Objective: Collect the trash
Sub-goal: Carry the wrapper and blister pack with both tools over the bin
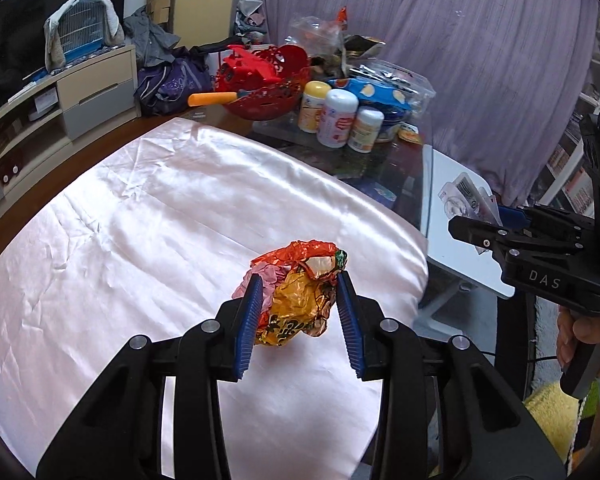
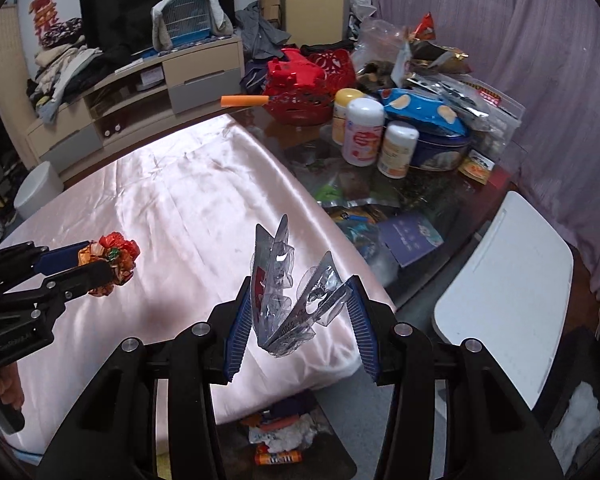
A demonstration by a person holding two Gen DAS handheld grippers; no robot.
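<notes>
Item 1: my left gripper (image 1: pixel 296 312), blue pads clamped on a crumpled orange-and-red foil wrapper (image 1: pixel 296 280), held above the pink satin cloth (image 1: pixel 140 220) covering the table.

Item 2: my right gripper (image 2: pixel 298 316), pads pressed against a crushed clear plastic blister pack (image 2: pixel 288 292), held over the cloth's near edge.

Item 3: below that edge, a dark bin (image 2: pixel 284 436) on the floor holding wrappers and tissue.

Item 4: to the right, a white chair seat (image 2: pixel 504 292).

Item 5: beyond the cloth on the bare glass tabletop, three white supplement bottles (image 2: pixel 362 132), a blue biscuit tin (image 2: pixel 440 148), a blue snack bag (image 2: pixel 420 108), and a red basket (image 2: pixel 300 92).
</notes>
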